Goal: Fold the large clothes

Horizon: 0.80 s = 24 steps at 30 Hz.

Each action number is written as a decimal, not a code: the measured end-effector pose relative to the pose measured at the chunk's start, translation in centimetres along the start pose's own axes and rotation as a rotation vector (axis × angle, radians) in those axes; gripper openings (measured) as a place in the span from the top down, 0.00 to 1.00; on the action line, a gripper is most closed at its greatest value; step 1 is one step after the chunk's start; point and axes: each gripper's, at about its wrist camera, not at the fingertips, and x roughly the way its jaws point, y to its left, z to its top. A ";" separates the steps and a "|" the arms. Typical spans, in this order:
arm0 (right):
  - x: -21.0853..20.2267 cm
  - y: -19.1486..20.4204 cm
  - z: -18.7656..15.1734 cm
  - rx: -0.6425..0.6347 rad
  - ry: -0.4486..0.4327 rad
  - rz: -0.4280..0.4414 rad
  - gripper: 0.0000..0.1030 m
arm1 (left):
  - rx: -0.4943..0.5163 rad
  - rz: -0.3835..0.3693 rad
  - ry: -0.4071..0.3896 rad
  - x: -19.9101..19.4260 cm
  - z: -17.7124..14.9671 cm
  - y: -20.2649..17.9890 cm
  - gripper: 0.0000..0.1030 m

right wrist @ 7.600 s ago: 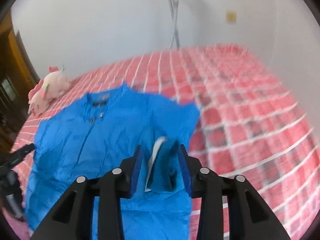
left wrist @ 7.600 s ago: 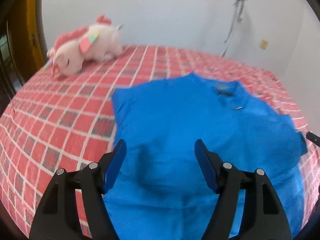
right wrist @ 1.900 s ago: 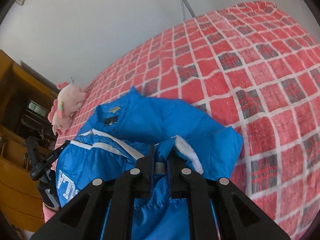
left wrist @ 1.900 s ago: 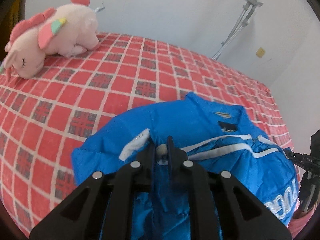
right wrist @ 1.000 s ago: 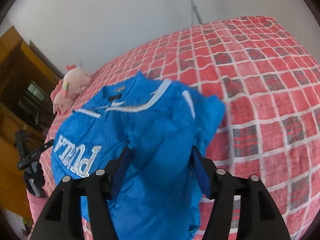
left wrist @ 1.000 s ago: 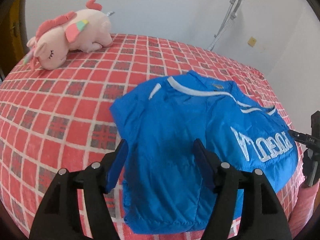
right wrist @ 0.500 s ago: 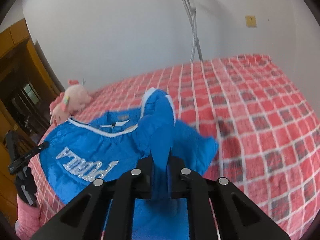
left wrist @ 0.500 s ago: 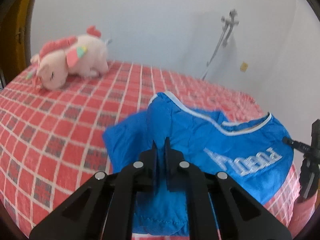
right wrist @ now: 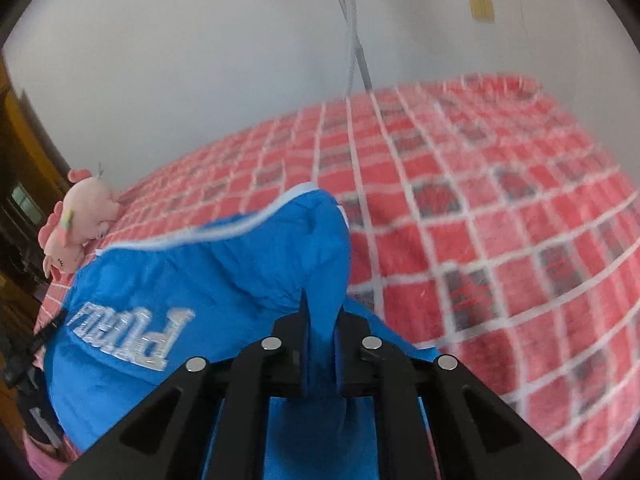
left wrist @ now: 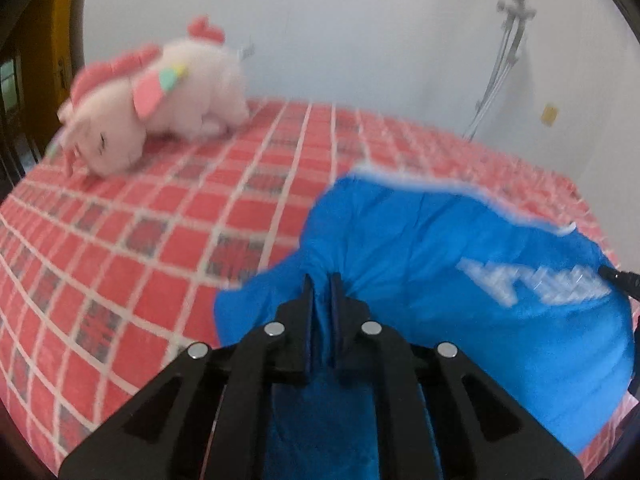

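The blue jacket [left wrist: 460, 264] is bunched and partly lifted over the near side of the bed [left wrist: 132, 240], its white-piped edge arched upward and its white lettering facing up, upside down in the right wrist view. The left gripper [left wrist: 322, 284] is pressed together on a gathered fold at the jacket's left side, and the right gripper [right wrist: 322, 304] pinches a similar fold at the right side, with cloth rising in a peak just beyond its tips.

Both pinches look narrow (only a ridge of thin, slippery-looking fabric sits between the pads), so the likeliest failure is one side slipping free as the fold is carried over, letting that half drop and leaving a skewed fold. Uneven travel of the two hands would do much the same, twisting the panel so the edges do not meet. The cloth is ballooned, too, and if laid down fast it may trap air and settle in wrinkles.

A pink plush toy [left wrist: 156, 100] lies well apart at the far left of the bed, near the white wall [left wrist: 360, 20], and seems unlikely to interfere.
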 end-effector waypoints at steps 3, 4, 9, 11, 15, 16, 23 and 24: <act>1.6 -0.6 -0.9 0.013 0.022 0.007 0.86 | 0.029 0.012 0.019 0.7 -0.5 0.0 0.91; 1.8 -0.6 -1.1 0.009 0.019 0.001 0.86 | 0.035 0.021 0.021 0.9 -0.6 0.0 0.90; 1.8 0.2 -1.7 -0.015 0.000 -0.055 0.84 | 0.054 0.057 0.025 1.5 -1.1 -0.2 0.89; 1.1 0.1 -1.8 -0.002 -0.020 -0.066 0.81 | 0.042 0.055 0.033 1.4 -1.0 -0.1 0.87; -2.9 0.6 -2.4 -0.004 -0.129 -0.085 0.77 | -0.016 0.088 0.006 -1.6 -0.5 -0.1 0.85; -4.0 1.2 -2.6 -0.021 -0.157 -0.094 0.77 | -0.021 0.099 -0.031 -3.0 -0.4 -0.5 0.85; -6.8 8.4 -6.5 -0.139 -0.223 -0.043 0.77 | 0.096 0.058 -0.142 -7.5 -2.3 -8.4 0.78; -6.3 9.5 -7.3 -0.155 -0.223 -0.057 0.77 | 0.110 0.054 -0.130 -7.0 -2.8 -9.7 0.77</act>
